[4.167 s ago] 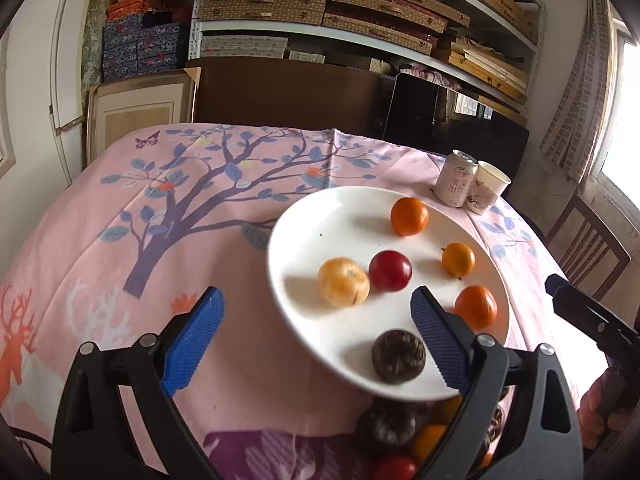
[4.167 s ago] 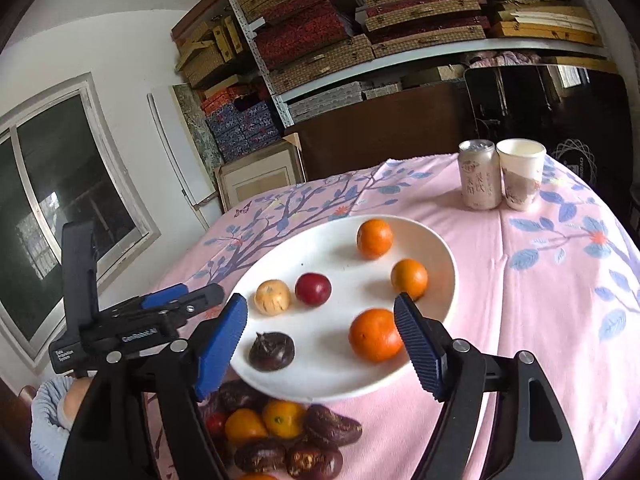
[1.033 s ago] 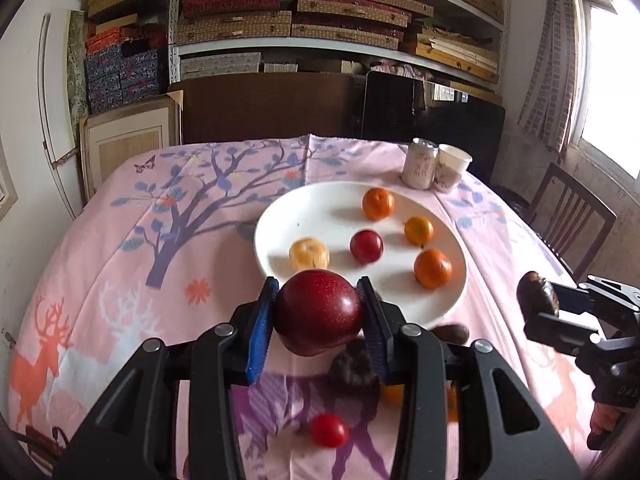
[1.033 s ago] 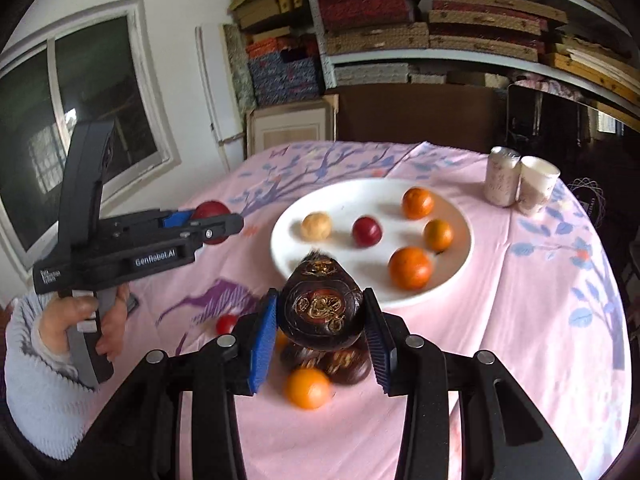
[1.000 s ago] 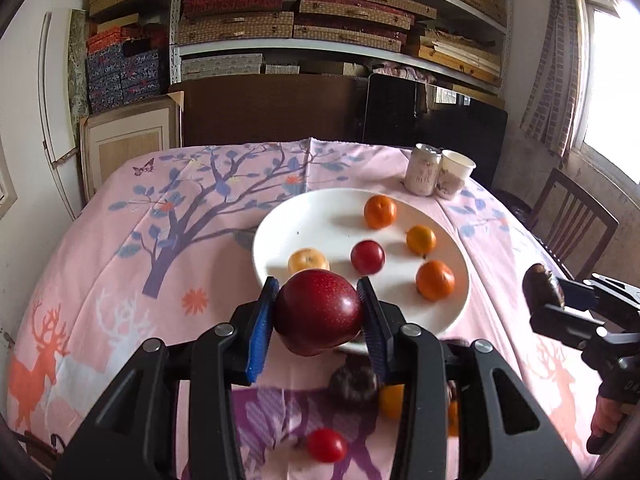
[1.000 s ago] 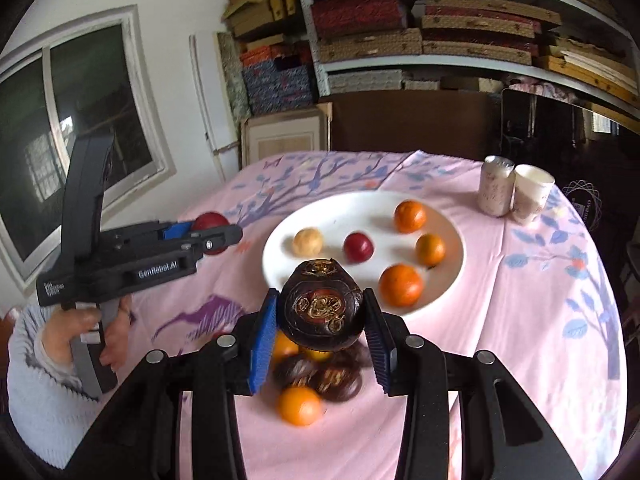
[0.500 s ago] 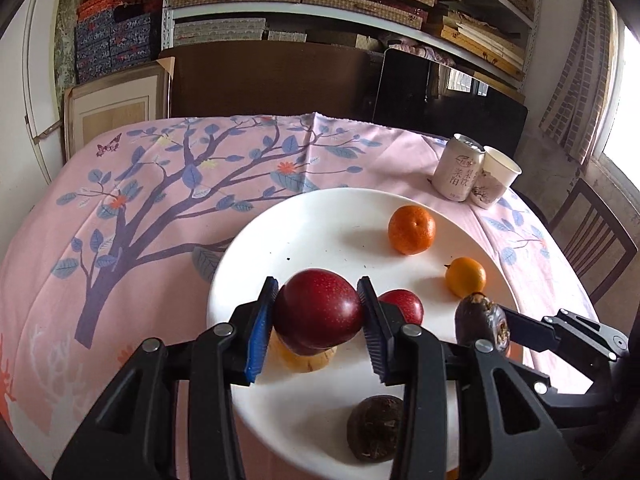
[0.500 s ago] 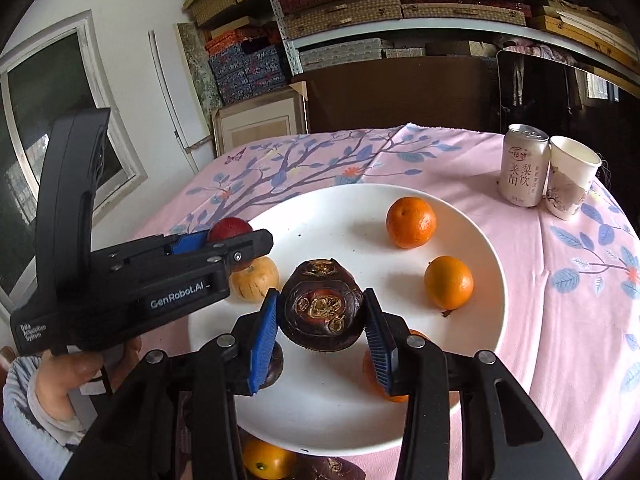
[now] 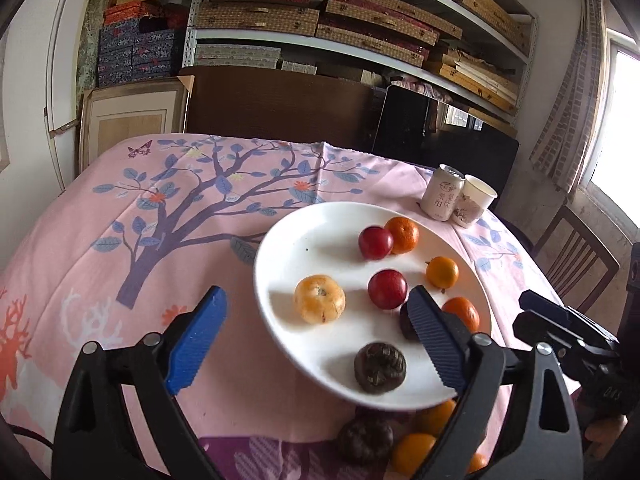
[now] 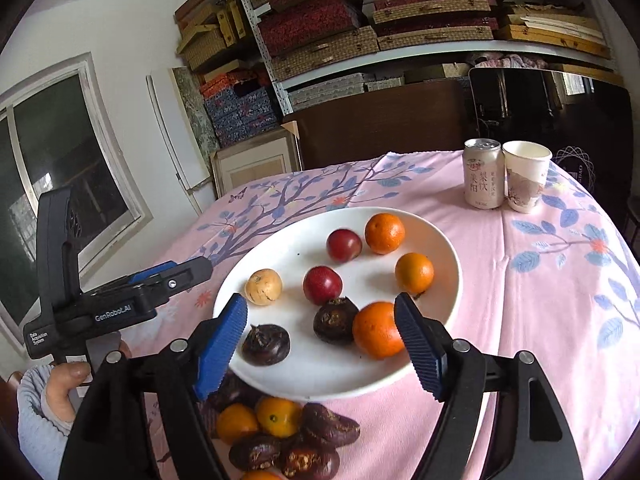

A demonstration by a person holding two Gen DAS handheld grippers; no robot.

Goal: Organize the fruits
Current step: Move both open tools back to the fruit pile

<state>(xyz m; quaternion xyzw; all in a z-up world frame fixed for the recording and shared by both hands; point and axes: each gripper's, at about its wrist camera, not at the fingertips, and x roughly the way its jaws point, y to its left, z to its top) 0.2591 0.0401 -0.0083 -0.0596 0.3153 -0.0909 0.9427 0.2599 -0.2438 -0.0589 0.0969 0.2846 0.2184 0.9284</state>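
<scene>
A white plate (image 9: 320,232) (image 10: 440,248) holds several fruits: two red plums (image 9: 375,242) (image 9: 387,289), oranges (image 10: 384,233), a yellow fruit (image 9: 319,299) and two dark wrinkled fruits (image 10: 335,320) (image 10: 265,344). My left gripper (image 9: 316,332) is open and empty over the plate's near left rim; it also shows in the right wrist view (image 10: 176,272). My right gripper (image 10: 320,340) is open and empty over the plate's near edge, also visible in the left wrist view (image 9: 560,328). A pile of dark fruits (image 10: 288,448) and oranges (image 10: 278,416) lies on the cloth in front of the plate.
A drink can (image 10: 483,173) and a paper cup (image 10: 526,176) stand at the table's far right. A pink tree-print cloth (image 9: 160,220) covers the round table. A wooden chair (image 9: 576,256) stands to the right. Shelves of boxes (image 9: 320,20) fill the back wall.
Both grippers have opened. The red plum from the left gripper and the dark fruit from the right gripper now lie on the plate. Both grippers have drawn back a little.
</scene>
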